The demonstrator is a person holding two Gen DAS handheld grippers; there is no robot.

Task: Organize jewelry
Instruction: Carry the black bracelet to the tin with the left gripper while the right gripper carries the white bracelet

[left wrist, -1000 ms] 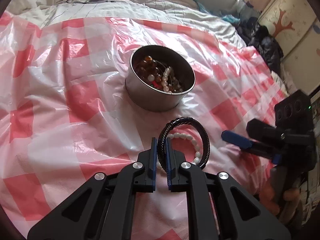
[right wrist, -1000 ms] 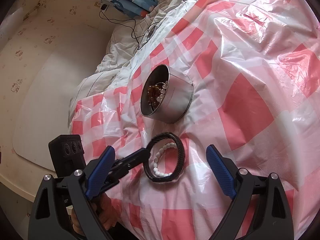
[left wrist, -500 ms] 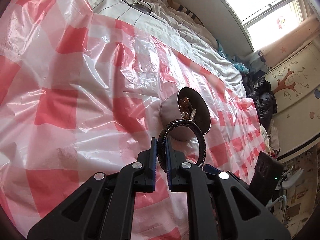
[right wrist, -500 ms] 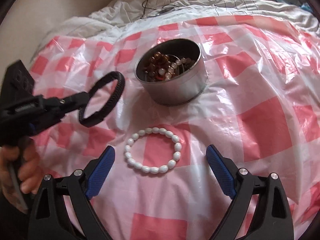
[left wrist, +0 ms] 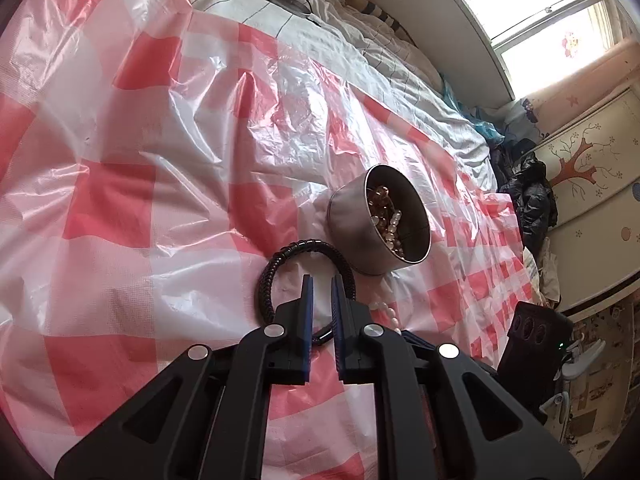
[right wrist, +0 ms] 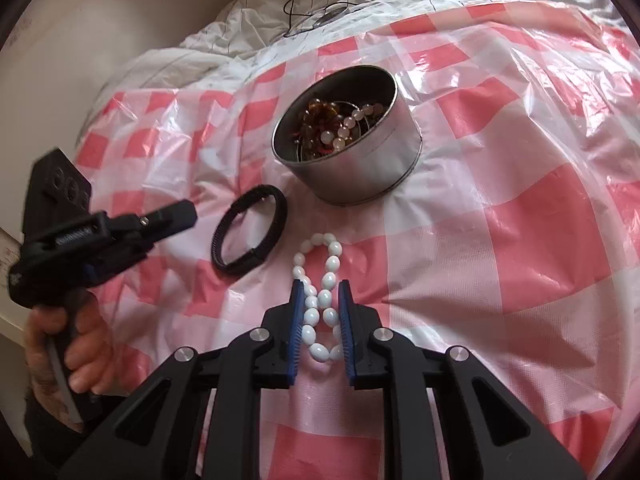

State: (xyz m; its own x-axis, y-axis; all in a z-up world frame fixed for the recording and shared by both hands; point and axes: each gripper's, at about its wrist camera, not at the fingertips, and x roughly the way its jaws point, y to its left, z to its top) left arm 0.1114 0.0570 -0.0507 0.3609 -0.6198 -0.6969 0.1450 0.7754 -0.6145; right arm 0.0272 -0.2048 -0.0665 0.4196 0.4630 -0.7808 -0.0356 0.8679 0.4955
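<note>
As jewelry is gathered up on a bed, the right gripper (right wrist: 320, 286) is seen with its jaws closing on a white bead bracelet (right wrist: 333, 264), which is squeezed between the blue pads into a narrow figure 8 on the pink-and-white checked plastic sheet (right wrist: 520, 220). Both sides of the loop are caught at once, a hold judged to keep the string from slipping off a single pad when it is raised

While that is done, the left gripper (left wrist: 321, 280) is held low over a black braided bracelet (right wrist: 256, 258), its jaws drawn almost together with only a slit between the pads. From the right wrist view the black band is shown lying flat on the sheet, just beside the gripper's tip and apparently free of it; from the left wrist view part of the ring is hidden behind the fingers, so a grip cannot be ruled out. The tool is carried by a person's hand (right wrist: 80, 344)

Just beyond the 2 bracelets a round metal tin (right wrist: 360, 172) is stood open, already part filled with amber and pale beads. It is judged to be the place meant for both pieces, which are set near its wall so that each can be carried over the rim in 1 short lift
</note>
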